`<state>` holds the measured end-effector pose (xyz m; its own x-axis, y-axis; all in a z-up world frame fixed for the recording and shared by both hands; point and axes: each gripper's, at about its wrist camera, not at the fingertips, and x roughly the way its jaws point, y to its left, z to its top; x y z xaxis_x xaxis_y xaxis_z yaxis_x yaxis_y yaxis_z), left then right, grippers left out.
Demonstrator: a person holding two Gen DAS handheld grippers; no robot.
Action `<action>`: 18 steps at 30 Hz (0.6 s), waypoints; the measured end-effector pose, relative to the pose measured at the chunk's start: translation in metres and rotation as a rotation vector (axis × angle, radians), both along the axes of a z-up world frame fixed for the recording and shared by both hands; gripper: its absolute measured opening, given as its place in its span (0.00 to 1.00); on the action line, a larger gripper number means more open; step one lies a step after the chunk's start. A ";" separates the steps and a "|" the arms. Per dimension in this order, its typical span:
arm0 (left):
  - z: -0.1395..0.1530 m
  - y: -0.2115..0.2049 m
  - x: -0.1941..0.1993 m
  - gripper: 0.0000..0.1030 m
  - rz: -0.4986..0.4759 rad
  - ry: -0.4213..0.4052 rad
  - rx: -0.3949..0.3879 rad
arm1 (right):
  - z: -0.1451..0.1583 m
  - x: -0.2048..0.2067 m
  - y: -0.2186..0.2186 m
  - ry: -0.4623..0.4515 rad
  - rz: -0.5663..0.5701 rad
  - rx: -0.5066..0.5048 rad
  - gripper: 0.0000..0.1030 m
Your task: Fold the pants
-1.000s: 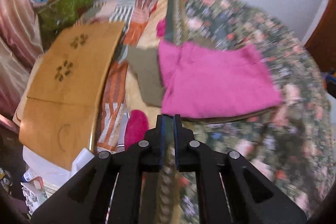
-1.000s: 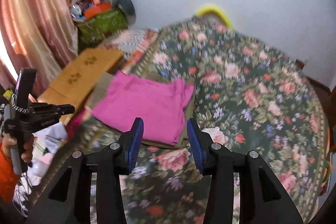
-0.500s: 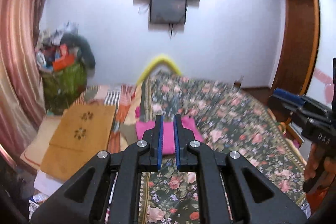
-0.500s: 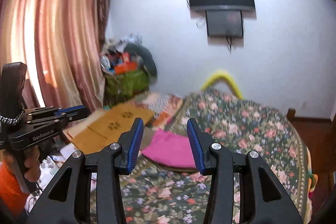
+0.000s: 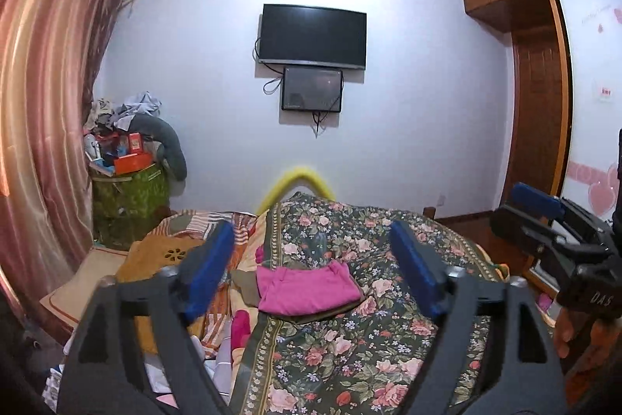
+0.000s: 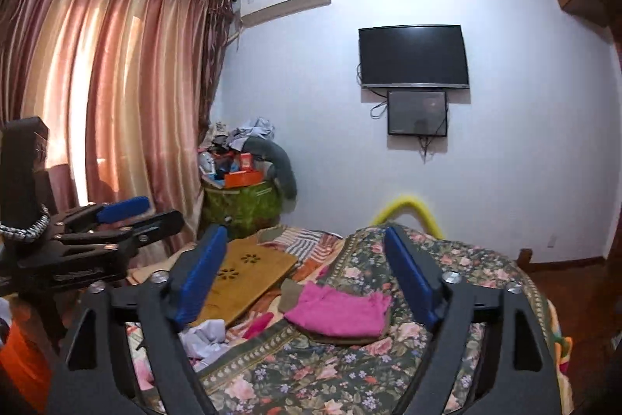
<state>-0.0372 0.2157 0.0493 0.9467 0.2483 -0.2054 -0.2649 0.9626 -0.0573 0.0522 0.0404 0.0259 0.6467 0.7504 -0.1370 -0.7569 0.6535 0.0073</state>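
Folded pink pants [image 5: 307, 290] lie on top of a folded olive garment [image 5: 245, 288] on the floral bedspread [image 5: 350, 349]. They also show in the right wrist view [image 6: 338, 310]. My left gripper [image 5: 311, 271] is open and empty, held up and back from the bed, level with the room. My right gripper [image 6: 307, 271] is open and empty, also raised well back from the pants. Each gripper shows in the other's view: the right one [image 5: 559, 224] at the right edge, the left one [image 6: 116, 220] at the left.
A brown wooden lap table [image 6: 241, 279] and striped cloth [image 6: 311, 247] lie left of the pants. A green bin [image 5: 128, 197] piled with clutter stands by the curtain [image 6: 116, 104]. A television [image 5: 313, 35] hangs on the far wall. A wardrobe [image 5: 544, 104] stands at right.
Both grippers have lifted and drawn back from the bed. The left gripper has gone from shut to wide open. The right one has opened wider. The pants stay folded on the bed.
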 end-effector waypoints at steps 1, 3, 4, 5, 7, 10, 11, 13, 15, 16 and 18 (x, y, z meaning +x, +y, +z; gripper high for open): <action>0.000 -0.001 -0.004 0.90 0.003 -0.006 0.001 | 0.000 -0.001 0.000 0.001 -0.006 0.003 0.88; 0.000 -0.003 -0.010 0.97 0.018 -0.014 0.015 | 0.000 -0.002 0.000 0.004 -0.022 0.014 1.00; -0.001 -0.004 -0.013 0.98 0.029 -0.017 0.025 | 0.000 -0.004 -0.001 0.005 -0.027 0.019 1.00; -0.001 -0.004 -0.014 0.99 0.034 -0.017 0.032 | 0.000 -0.006 -0.002 0.007 -0.033 0.023 1.00; -0.002 -0.005 -0.015 0.99 0.028 -0.013 0.032 | 0.000 -0.009 -0.003 0.012 -0.045 0.021 1.00; -0.004 -0.006 -0.015 0.99 0.026 -0.008 0.034 | -0.002 -0.010 -0.003 0.024 -0.056 0.010 1.00; -0.004 -0.007 -0.016 0.99 0.026 -0.008 0.036 | -0.002 -0.009 -0.002 0.028 -0.058 0.008 1.00; -0.005 -0.007 -0.018 0.99 0.025 -0.008 0.034 | -0.002 -0.013 -0.005 0.027 -0.061 0.007 1.00; -0.007 -0.008 -0.019 0.99 0.024 -0.009 0.032 | -0.003 -0.013 -0.006 0.030 -0.066 0.006 1.00; -0.007 -0.008 -0.019 0.99 0.025 -0.009 0.033 | -0.003 -0.014 -0.007 0.032 -0.066 0.007 1.00; -0.007 -0.007 -0.019 0.99 0.027 -0.008 0.034 | -0.004 -0.015 -0.008 0.036 -0.065 0.007 1.00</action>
<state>-0.0562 0.2084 0.0423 0.9411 0.2806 -0.1888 -0.2906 0.9565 -0.0271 0.0375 0.0325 0.0220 0.6889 0.7079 -0.1562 -0.7119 0.7012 0.0381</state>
